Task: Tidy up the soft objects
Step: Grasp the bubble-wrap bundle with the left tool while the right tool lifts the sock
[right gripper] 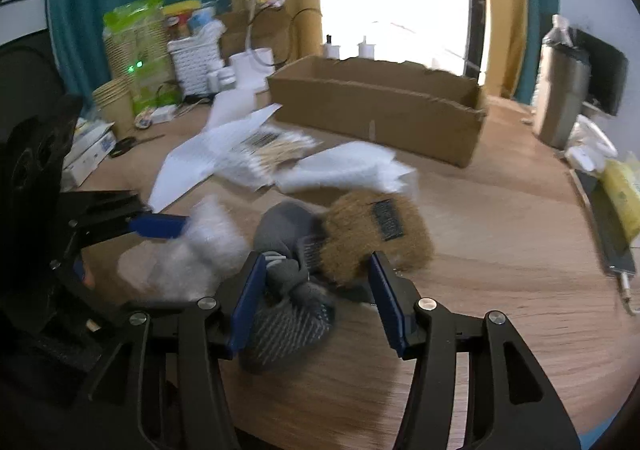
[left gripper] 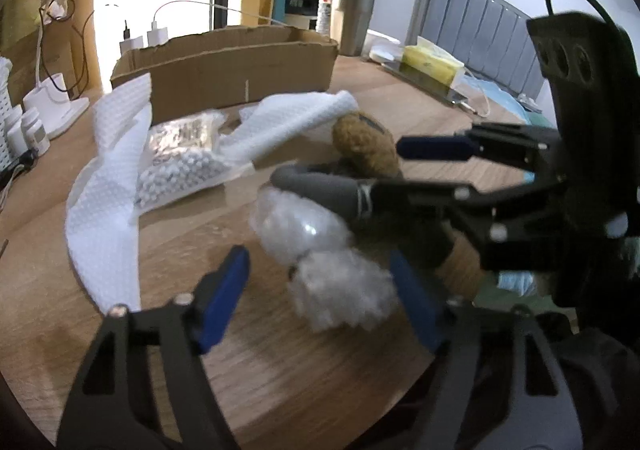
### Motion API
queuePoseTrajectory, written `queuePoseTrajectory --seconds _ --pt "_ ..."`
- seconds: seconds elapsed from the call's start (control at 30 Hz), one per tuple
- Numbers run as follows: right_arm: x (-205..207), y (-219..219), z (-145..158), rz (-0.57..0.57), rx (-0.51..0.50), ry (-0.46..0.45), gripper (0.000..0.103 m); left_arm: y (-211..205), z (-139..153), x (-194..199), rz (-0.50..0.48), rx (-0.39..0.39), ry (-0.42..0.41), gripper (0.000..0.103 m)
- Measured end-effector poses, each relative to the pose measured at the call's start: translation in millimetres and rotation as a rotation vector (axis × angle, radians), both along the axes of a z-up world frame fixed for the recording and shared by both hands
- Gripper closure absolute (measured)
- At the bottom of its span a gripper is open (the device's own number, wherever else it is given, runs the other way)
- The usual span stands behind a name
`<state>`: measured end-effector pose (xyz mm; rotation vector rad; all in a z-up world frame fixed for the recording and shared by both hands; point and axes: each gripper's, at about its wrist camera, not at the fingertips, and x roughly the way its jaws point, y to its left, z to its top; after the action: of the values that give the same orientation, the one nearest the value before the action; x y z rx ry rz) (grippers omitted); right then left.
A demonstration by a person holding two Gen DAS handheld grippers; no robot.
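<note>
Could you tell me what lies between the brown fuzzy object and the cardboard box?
A crumpled white sheet lies there, then bare table up to the cardboard box, as the right wrist view shows.

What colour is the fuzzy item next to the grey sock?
Golden brown with a dark patch, clearest in the right wrist view.

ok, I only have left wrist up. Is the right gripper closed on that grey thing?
Observer: No. In the right wrist view the right gripper is open around the grey bundle, and the pad on the brown side is clear of it.
Operator: Is the bundle one piece?
Observer: Can't tell. Its near end is ribbed with pale dots, and a knot-like bunch sits in the middle.
Operator: Anything sharp on the table that I can't see?
Observer: Yes. Black-handled scissors lie at the far left, near a stack of paper cups.
</note>
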<state>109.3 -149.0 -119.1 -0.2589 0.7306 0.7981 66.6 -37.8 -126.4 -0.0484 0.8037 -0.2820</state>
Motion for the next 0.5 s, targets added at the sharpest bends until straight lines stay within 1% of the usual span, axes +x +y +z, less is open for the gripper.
queuePoseTrajectory --seconds 0.03,0.13,0.2,0.27,0.33,0.5 --pt "-0.5 0.7 -0.6 0.0 0.004 0.001 0.047 0.5 -0.5 0.9 0.002 0.001 0.003 0.043" --pt "-4.9 4.1 0.7 0.015 0.036 0.003 0.058 2.4 -2.7 1.1 0.008 0.007 0.01 0.05" --pt "-8.0 7.3 3.0 0.029 0.038 -0.014 0.058 3.6 -2.7 0.6 0.01 0.003 0.008 0.054" --pt "-11.0 9.1 5.6 0.047 0.049 -0.023 0.063 4.6 -2.4 1.3 0.013 0.0 0.005 0.055" --pt "-11.4 10.3 6.1 0.055 0.05 -0.023 0.064 6.5 -2.4 1.7 0.019 -0.007 0.002 0.058" --pt "-4.1 15.5 -8.7 0.045 0.006 0.021 0.065 11.7 0.1 0.1 0.036 -0.021 -0.013 0.059"
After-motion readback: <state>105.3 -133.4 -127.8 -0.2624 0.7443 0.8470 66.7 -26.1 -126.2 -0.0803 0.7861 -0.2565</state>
